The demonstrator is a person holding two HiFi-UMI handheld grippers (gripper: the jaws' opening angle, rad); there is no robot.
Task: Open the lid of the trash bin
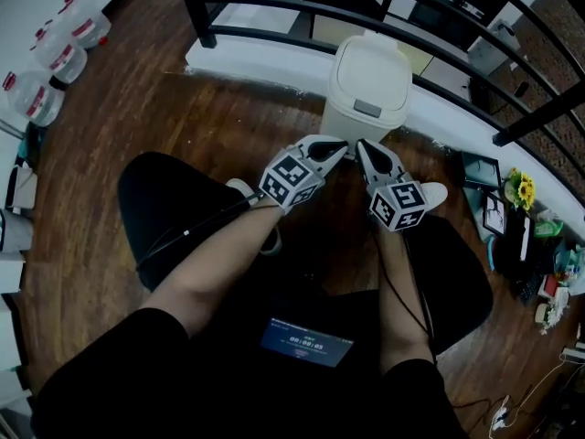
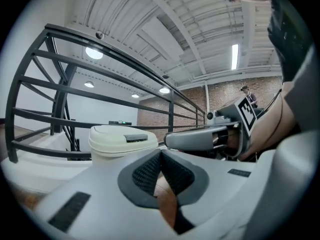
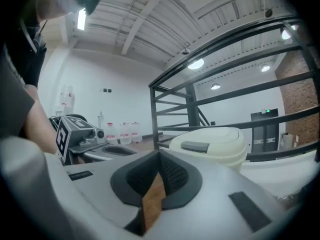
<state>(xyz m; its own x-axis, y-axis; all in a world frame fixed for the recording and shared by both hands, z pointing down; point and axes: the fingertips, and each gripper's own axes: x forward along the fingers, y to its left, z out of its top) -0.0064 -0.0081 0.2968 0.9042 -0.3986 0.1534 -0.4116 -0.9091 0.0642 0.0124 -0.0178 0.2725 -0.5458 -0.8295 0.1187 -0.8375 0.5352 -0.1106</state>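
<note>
A cream trash bin (image 1: 370, 88) stands on the wooden floor against the black railing, its lid down with a grey push tab (image 1: 367, 108) at the front. The bin (image 2: 121, 141) shows ahead in the left gripper view, and the bin (image 3: 210, 145) sits ahead and to the right in the right gripper view. My left gripper (image 1: 342, 144) is shut and empty, just short of the bin's base. My right gripper (image 1: 360, 144) is shut beside it, also holding nothing. Their tips nearly meet in front of the bin.
A black metal railing (image 1: 302, 7) with a white curb (image 1: 274, 62) runs behind the bin. Clear plastic jugs (image 1: 55, 62) stand at the left. Clutter with yellow flowers (image 1: 523, 190) lies at the right. The person's legs, white shoes (image 1: 434, 193) and a dark screen (image 1: 306, 341) fill the foreground.
</note>
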